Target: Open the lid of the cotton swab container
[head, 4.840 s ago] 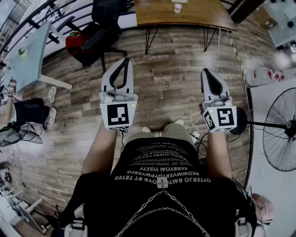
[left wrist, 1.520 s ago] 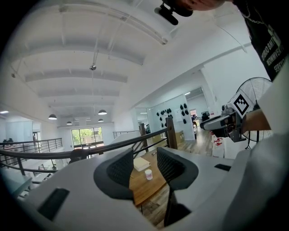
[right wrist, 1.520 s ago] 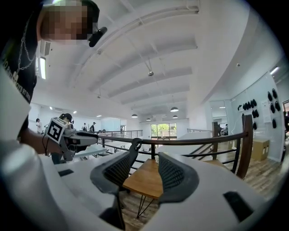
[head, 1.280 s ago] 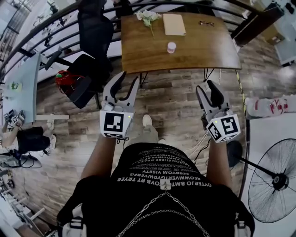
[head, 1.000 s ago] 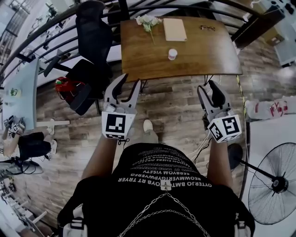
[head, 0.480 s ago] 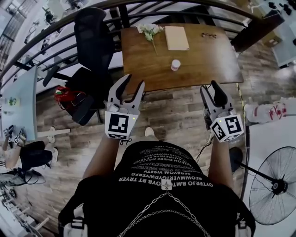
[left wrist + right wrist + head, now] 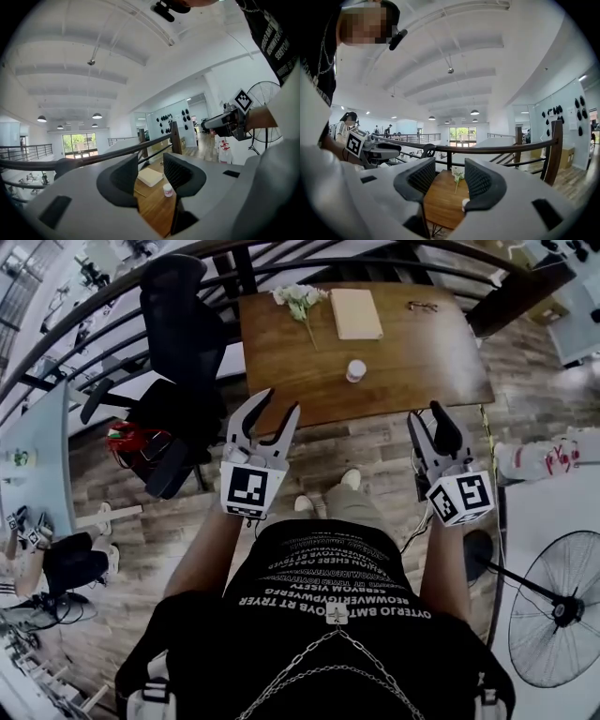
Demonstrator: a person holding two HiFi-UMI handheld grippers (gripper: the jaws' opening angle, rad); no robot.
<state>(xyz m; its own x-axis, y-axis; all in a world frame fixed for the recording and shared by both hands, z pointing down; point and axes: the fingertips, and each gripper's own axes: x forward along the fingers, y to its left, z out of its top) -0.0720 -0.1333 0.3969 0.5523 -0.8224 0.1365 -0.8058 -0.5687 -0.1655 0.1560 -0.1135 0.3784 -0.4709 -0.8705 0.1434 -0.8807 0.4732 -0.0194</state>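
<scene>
Nearer now, swab container [image 7: 355, 370]; head view alone shows glasses [image 7: 422, 306], perhaps.

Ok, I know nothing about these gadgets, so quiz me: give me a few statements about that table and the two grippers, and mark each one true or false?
1. The small white container stands on the wooden table. True.
2. The left gripper is clamped on the container. False: its fingers stand apart with nothing between them, and the container sits apart from it on the table.
3. White flowers lie on the table. True.
4. The notebook lies on the floor. False: it lies on the table, beside the flowers.
5. The right gripper is open and holds nothing. True.
</scene>
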